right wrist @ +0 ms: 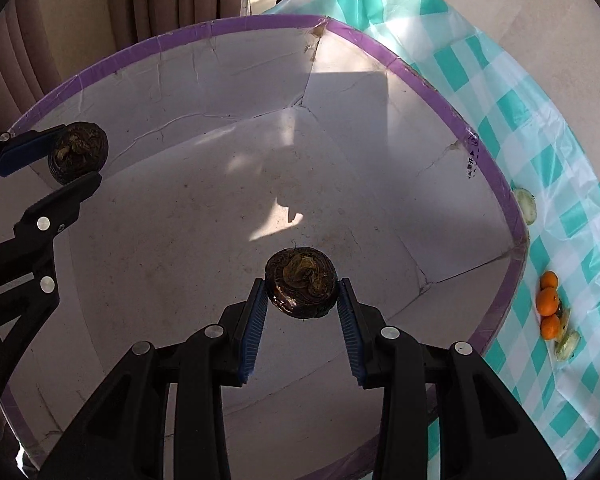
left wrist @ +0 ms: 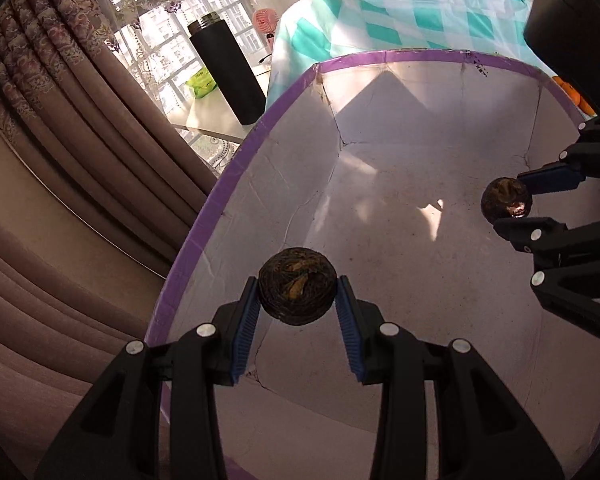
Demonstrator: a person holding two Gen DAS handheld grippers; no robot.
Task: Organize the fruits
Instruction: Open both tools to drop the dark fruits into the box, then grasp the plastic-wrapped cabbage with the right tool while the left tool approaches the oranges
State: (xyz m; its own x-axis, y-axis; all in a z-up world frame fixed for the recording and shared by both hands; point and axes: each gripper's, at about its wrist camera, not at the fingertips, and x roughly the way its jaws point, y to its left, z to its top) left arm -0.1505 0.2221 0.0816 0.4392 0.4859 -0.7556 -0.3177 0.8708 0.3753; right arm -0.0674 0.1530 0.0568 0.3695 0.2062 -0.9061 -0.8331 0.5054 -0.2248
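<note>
1. The left tongs (left wrist: 297, 300) are clenched on a dark brown, flattened round water chestnut (left wrist: 297, 286), its blue ribbed pads pressing the two sides.
2. The right tongs (right wrist: 302, 292) grasp a second dark, glossy water chestnut (right wrist: 302, 282) the same way, across its widest part.
3. Both fruits hang above the floor of a large white cardboard box with a purple taped rim (right wrist: 496, 176); neither touches the bottom.
4. Each fruit looks small, firm and light, with a smooth, possibly damp skin; I judge a squeeze across the broad middle safest, since the rounded edges could slip out.
5. Right of the box, on the table's teal-and-white checked cloth (right wrist: 572, 216), lie three small orange citrus fruits (right wrist: 549, 304) and pale green slices (right wrist: 526, 205).
6. Far left stand a black cylindrical flask (left wrist: 228, 74) and brown curtains (left wrist: 60, 120).
</note>
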